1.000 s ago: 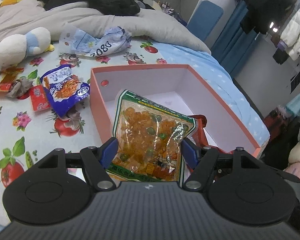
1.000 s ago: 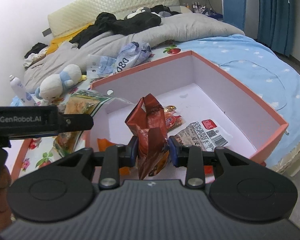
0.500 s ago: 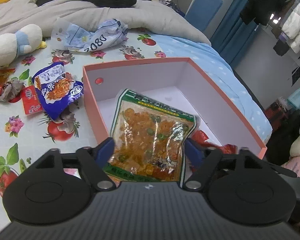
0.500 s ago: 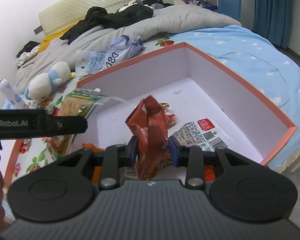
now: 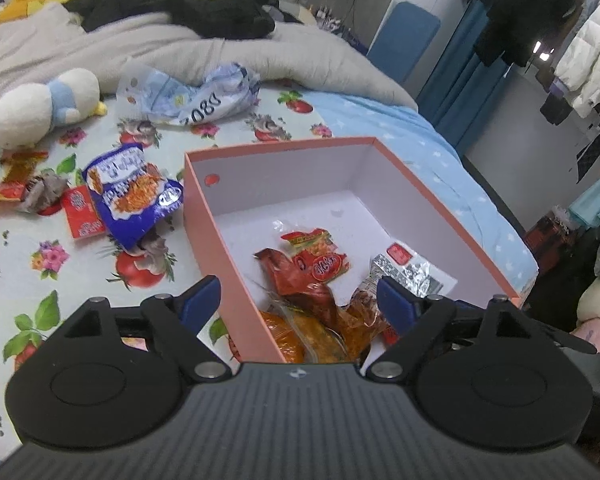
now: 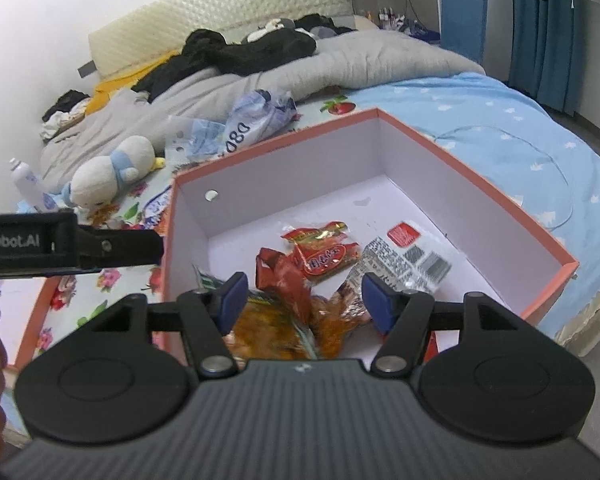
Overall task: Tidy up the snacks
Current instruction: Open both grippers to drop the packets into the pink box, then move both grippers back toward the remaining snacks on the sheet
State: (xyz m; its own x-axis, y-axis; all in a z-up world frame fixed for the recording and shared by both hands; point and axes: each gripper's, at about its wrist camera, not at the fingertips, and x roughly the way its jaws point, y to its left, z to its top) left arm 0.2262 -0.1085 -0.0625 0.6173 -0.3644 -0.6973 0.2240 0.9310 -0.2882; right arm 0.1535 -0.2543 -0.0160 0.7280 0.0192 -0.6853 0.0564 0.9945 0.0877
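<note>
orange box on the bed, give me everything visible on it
The open, lidless rectangular cardboard box, salmon-orange outside and plain white inside, sits flat on the fruit-print bedsheet. One short wall has a small round hole. Its floor holds loose snacks at the near end: a red crinkled packet, a silver foil sachet with a red label, a dark red bag and an orange-filled clear bag; the far half is bare. Both grippers hover open over its near end.
</note>
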